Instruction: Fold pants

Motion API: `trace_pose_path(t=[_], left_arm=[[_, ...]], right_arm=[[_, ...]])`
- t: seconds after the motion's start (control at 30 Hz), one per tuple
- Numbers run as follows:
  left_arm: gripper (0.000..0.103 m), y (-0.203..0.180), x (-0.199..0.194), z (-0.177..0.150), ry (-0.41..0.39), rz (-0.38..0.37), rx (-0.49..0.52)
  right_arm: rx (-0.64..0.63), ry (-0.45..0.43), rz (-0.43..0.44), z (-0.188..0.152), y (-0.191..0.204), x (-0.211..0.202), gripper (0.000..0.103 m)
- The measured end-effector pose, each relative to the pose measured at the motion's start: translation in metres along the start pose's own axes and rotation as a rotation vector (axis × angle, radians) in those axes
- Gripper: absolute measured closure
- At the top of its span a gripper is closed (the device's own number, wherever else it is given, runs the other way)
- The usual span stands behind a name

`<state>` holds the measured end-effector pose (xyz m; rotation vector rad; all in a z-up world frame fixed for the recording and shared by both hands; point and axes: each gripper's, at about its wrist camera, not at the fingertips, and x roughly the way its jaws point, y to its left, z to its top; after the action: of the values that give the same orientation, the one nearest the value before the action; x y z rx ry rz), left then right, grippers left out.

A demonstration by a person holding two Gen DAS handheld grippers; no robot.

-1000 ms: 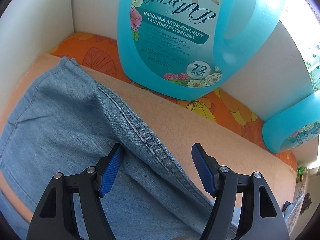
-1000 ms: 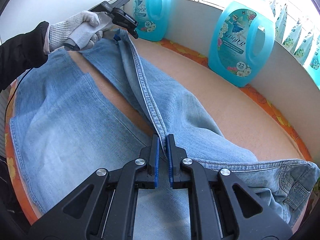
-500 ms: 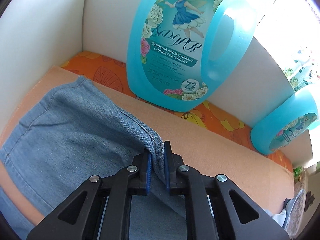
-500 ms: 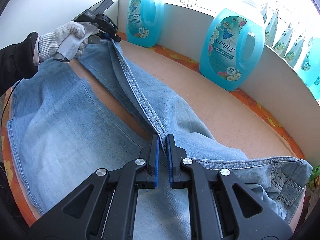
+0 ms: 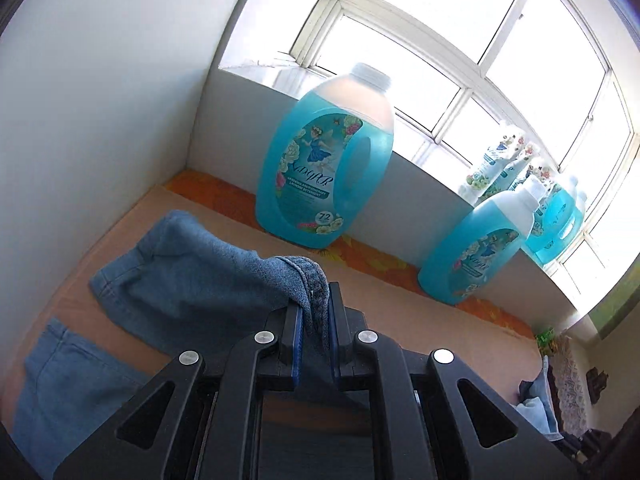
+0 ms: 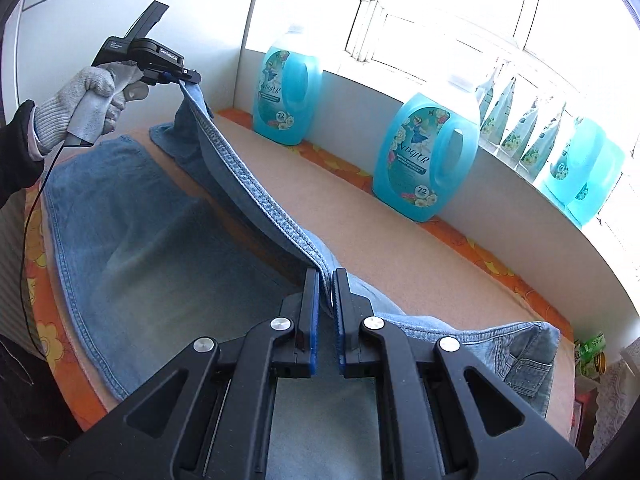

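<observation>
left gripper [image 5: 314, 312]: jaws clamped on the stitched outer seam of the pants, near the hem end of one leg; seen from the right wrist view it was held by a hand in a white knit glove [image 6: 86, 100], raised above the table.
right gripper [image 6: 326, 312]: jaws pinched tight on the same seam, closer to the waist.
pants [image 6: 152, 248]: blue denim, spread on the table; the far leg lifted along its seam and stretched taut between the two grippers, its hem sagging back onto the surface; the near leg lay flat; the waist and a back pocket lay bunched at the right.
table [image 6: 420, 264]: peach cover with an orange flowered edge.
detergent bottles [image 6: 426, 160]: blue, standing along the low white wall under the window, apart from the pants.
</observation>
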<state>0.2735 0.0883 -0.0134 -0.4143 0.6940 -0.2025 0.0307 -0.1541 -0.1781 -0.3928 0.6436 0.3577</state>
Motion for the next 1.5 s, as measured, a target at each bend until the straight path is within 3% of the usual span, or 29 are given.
trace_pose_path(t=[0.13, 0.3, 0.5, 0.73, 0.93, 1.0, 1.07, 1.1, 1.13, 1.37, 1.5], left_arm=[[0.094, 0.007, -0.048, -0.035, -0.026, -0.005, 0.030], [0.094, 0.025, -0.092, -0.104, -0.031, -0.005, 0.016], [0.094, 0.049, -0.100, -0.175, 0.038, 0.028, -0.007], [0.092, 0.069, -0.093, -0.202, 0.089, 0.035, -0.089], [0.088, 0.079, -0.113, -0.215, 0.053, 0.110, -0.100], [0.088, 0.075, -0.119, -0.214, 0.028, 0.139, -0.064], [0.078, 0.068, -0.124, -0.208, 0.002, 0.169, -0.015], [0.064, 0.064, -0.125, -0.205, -0.004, 0.173, 0.010], [0.056, 0.062, -0.123, -0.203, 0.002, 0.170, 0.043], [0.056, 0.040, -0.095, -0.183, 0.035, 0.211, 0.208], [0.056, 0.031, -0.069, -0.176, 0.099, 0.223, 0.270]], right_arm=[[0.016, -0.007, 0.031, -0.017, 0.019, -0.034, 0.096], [0.036, 0.029, 0.075, -0.054, 0.050, -0.059, 0.096], [0.113, 0.120, 0.114, -0.091, 0.061, -0.058, 0.096], [0.070, 0.225, 0.116, -0.101, 0.080, -0.043, 0.095], [0.059, 0.238, 0.234, -0.082, 0.089, -0.056, 0.078], [0.041, 0.204, 0.246, -0.068, 0.095, -0.062, 0.062], [0.025, 0.171, 0.251, -0.051, 0.100, -0.063, 0.056], [0.016, 0.156, 0.255, -0.042, 0.102, -0.060, 0.056], [0.008, 0.142, 0.259, -0.032, 0.103, -0.057, 0.056], [-0.027, 0.051, 0.312, 0.035, 0.117, -0.011, 0.056], [-0.029, 0.027, 0.350, 0.071, 0.118, 0.030, 0.055]])
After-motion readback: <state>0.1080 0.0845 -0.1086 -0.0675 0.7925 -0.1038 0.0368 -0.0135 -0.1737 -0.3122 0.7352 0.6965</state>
